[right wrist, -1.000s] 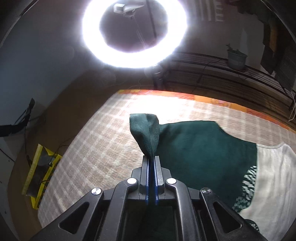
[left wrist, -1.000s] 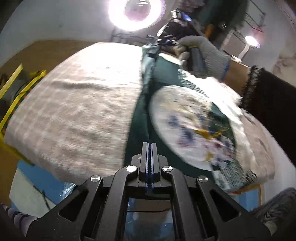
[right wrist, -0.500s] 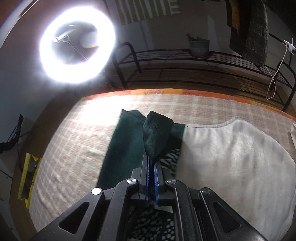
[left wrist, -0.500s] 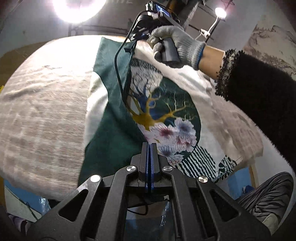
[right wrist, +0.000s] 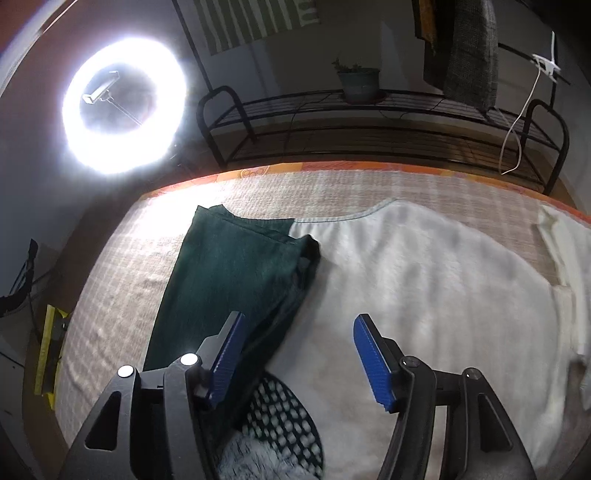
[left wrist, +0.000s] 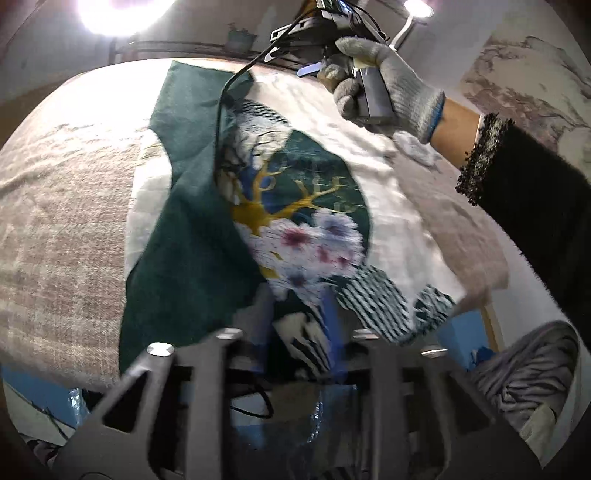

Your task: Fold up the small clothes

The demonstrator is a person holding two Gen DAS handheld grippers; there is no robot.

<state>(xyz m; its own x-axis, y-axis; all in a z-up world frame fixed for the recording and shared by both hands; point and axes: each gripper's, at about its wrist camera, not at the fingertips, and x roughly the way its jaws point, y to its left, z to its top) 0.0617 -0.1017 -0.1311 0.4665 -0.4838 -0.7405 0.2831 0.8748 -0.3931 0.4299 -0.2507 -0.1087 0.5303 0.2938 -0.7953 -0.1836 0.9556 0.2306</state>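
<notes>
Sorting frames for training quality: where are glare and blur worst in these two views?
Left wrist: claw and shirt print smeared by motion, lamp blown out. Right wrist: ring light glares white; claw sharp, shirt's right edge blurred.

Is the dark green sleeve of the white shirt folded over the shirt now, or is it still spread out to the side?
Folded over. The dark green sleeve lies on the white shirt, its edge covering part of the printed front.

A lit ring light (right wrist: 123,107) stands at the upper left, glaring white. Beside it a black wire rack (right wrist: 384,129) runs along the wall, bearing a small potted plant (right wrist: 358,83). A white cable (right wrist: 519,122) hangs at the rack's right end. A beige checked cloth (right wrist: 110,280) covers the work surface.
</notes>
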